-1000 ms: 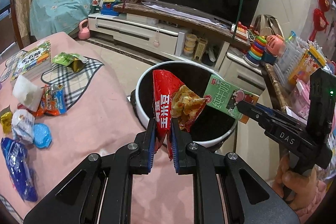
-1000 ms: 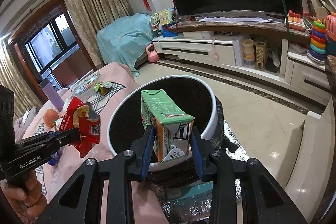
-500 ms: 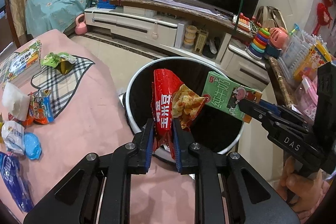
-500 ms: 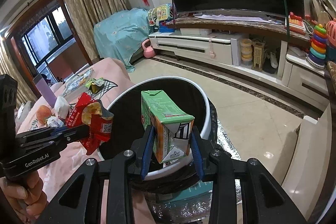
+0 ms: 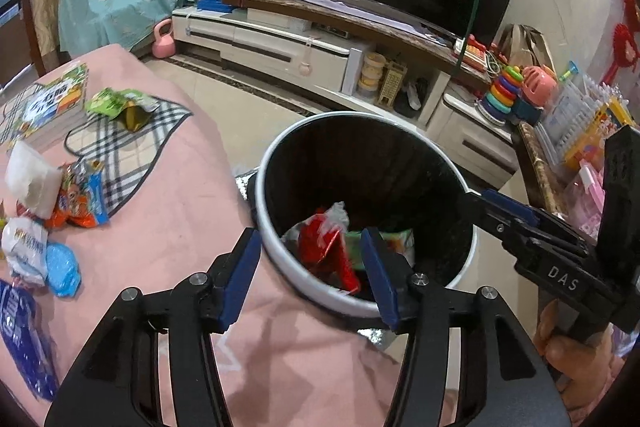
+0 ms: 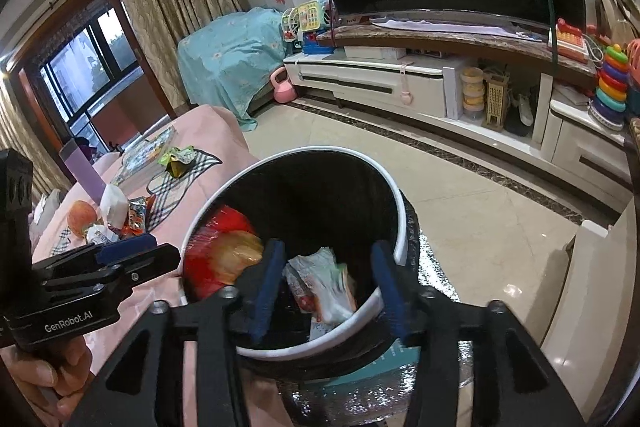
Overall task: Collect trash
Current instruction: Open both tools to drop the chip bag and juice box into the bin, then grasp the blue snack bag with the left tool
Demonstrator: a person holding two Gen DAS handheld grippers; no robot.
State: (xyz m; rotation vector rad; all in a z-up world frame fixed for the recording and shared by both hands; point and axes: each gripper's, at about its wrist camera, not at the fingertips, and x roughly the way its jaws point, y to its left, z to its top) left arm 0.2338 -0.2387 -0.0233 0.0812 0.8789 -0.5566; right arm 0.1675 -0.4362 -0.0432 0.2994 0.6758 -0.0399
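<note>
Both grippers have just been opening over the bin: left gripper point(image 5: 310, 269) has let go of the red snack bag point(image 5: 328, 251), right gripper point(image 6: 328, 285) of the green carton point(image 6: 334, 287). Jaws now released, nothing between the pads; both items lie inside the bin point(image 5: 362, 303), the carton motion-blurred, so prob. not yet settled. Step in hand is the drop; to finish well, keep jaws wide and lift clear w/o clipping the rim. Bin is round, w/ a smooth white rim and glossy black inner wall. Bag is crinkly foil; carton is stiff card. On the soft pink cloth point(image 5: 180, 211) more wrappers point(image 5: 80, 199) remain, incl. a green pouch point(image 5: 120, 105).
</note>
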